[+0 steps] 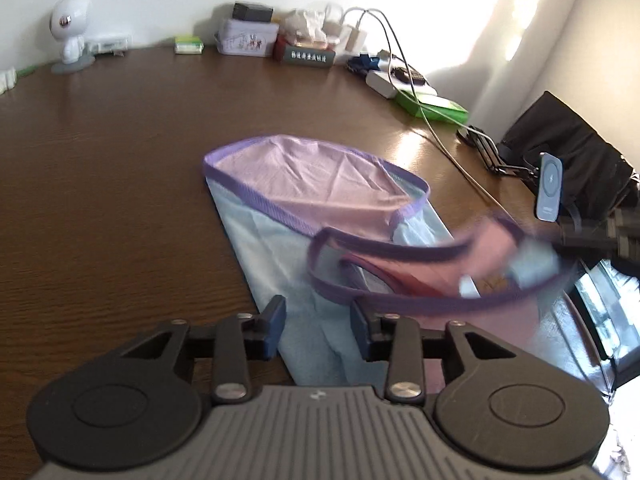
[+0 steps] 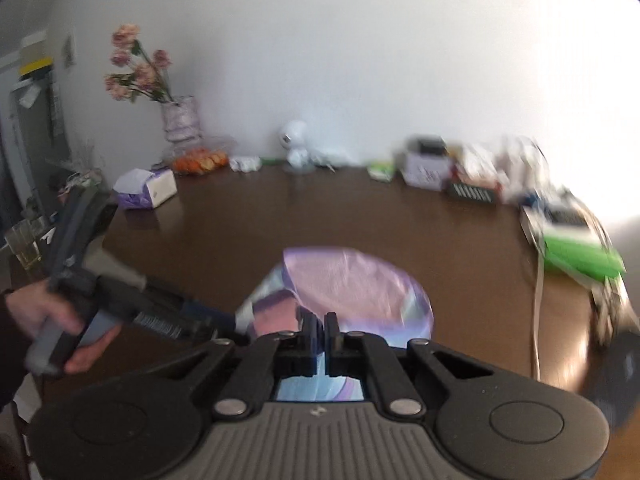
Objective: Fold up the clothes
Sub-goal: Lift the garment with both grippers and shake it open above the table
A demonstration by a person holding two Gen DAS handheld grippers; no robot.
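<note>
Sunlit glare at right; fisheye-warped, motion-blurred frames.

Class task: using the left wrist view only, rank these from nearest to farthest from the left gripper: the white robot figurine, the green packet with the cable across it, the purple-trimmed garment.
From the left gripper:
1. Purple-trimmed garment, directly ahead, its pale blue cloth between the fingers.
2. Green packet, far right, by the wall.
3. White robot figurine, far-left corner at the wall.

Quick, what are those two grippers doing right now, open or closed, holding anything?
Left gripper: open, its fingers apart over the garment, gripping nothing.
Right gripper: closed, apparently pinching the garment's edge.
</note>
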